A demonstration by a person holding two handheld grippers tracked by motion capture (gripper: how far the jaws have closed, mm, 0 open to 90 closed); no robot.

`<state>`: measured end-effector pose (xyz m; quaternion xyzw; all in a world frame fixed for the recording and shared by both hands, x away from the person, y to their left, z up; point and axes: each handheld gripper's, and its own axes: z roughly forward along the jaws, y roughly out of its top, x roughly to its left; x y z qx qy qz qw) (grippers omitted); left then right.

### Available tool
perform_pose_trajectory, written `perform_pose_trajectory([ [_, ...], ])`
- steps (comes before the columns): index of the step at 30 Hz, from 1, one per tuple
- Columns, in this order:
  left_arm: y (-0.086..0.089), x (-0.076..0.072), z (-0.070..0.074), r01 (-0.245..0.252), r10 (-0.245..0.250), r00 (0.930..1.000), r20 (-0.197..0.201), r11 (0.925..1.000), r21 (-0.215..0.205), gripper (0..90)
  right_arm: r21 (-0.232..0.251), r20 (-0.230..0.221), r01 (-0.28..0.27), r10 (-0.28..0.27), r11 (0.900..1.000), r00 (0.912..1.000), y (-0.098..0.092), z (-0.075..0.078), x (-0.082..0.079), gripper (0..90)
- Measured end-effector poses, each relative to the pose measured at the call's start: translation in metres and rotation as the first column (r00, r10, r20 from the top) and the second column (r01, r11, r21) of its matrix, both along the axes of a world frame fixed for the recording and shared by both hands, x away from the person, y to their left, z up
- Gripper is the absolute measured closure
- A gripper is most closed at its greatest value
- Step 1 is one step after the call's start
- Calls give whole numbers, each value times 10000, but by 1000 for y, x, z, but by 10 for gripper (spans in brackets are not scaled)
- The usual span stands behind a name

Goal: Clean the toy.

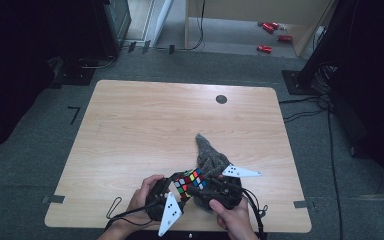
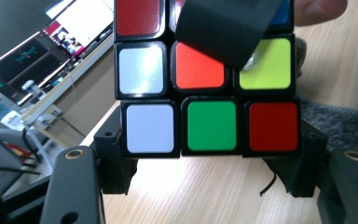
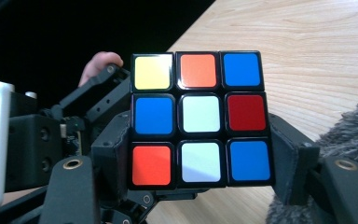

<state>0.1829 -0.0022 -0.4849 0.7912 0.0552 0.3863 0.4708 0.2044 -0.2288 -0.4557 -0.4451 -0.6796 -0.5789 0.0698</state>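
A scrambled Rubik's cube (image 1: pixel 190 181) is held just above the table's (image 1: pixel 155 125) near edge, between both grippers. My left gripper (image 1: pixel 179 189) comes in from the left. In the left gripper view the left gripper (image 2: pixel 209 161) clamps the cube (image 2: pixel 212 126) by its bottom row, a pad against each side. My right gripper (image 1: pixel 203 186) comes in from the right. In the right gripper view the right gripper (image 3: pixel 203 161) has its pads against both flanks of the cube (image 3: pixel 200 116). One black jaw of the right gripper crosses the cube's upper part in the left gripper view.
A grey furry cloth (image 1: pixel 210 155) lies on the table just behind the cube and under the right hand, also seen as grey fur (image 3: pixel 349 135). A round dark grommet (image 1: pixel 221 99) sits near the far edge. Red objects (image 1: pixel 270 27) lie on the floor beyond.
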Motion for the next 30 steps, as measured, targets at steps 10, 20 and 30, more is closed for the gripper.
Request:
perform_pose_trajectory([
  [10,4,3,9,307,-401,9948,-935,9945,-1002,311,2703,-1664,-289,763,9623,9831,-13,-17,11,346],
  [20,3,3,8,498,-574,9918,-1140,9964,-687,353,2351,-1352,-290,622,9715,9889,-19,-14,12,318],
  [30,7,10,6,258,-337,9865,-1602,9984,-507,354,-252,1081,384,-355,9989,9935,-17,8,-1,294],
])
